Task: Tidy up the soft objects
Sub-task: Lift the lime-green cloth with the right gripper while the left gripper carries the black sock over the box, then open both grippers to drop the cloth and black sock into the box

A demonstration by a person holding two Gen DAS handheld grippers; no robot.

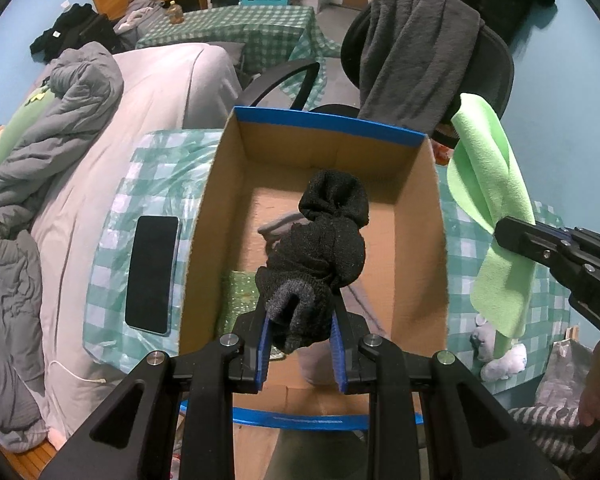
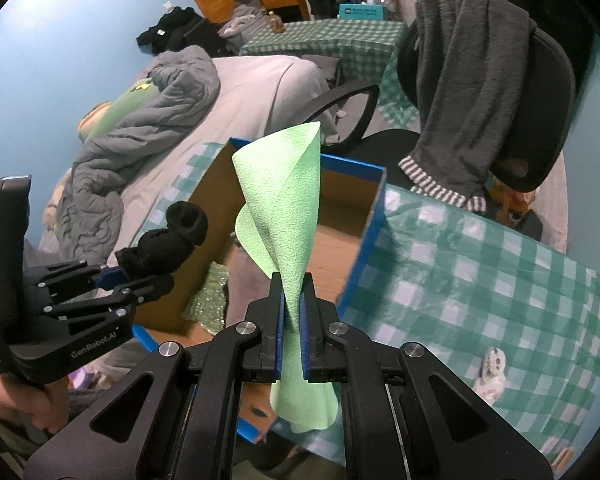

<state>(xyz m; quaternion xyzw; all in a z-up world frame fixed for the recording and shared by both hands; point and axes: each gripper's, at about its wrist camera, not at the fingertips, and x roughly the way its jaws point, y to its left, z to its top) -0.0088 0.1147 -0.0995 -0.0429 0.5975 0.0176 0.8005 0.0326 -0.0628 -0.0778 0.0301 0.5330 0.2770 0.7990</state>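
While I hold both tools over the open brown cardboard box with blue-taped rim, the only writing I can read is "GenRobot.AI" in pale letters on the black plastic body of my left gripper, seen from the right wrist; the letters "DA" show on my right gripper in the left view. A teal crate far back carries a dark label, too small to read.

Left gripper: blue pads pinching a bunched black knitted sock with a grey toe, lumpy and fuzzy, hanging above the box interior. Right gripper: blue pads pressed together on a thin light-green fleece cloth, twisted into a cone shape, smooth nap, its tail drooping below the pads; it hangs over the box's right side.

Inside the box: a grey soft item and a green glittery textured piece on the corrugated floor. The box sits on a glossy teal-and-white checked plastic tablecloth. A flat black glass-faced phone lies left of the box. A dark grey plush towel with striped hem drapes over a black office chair.
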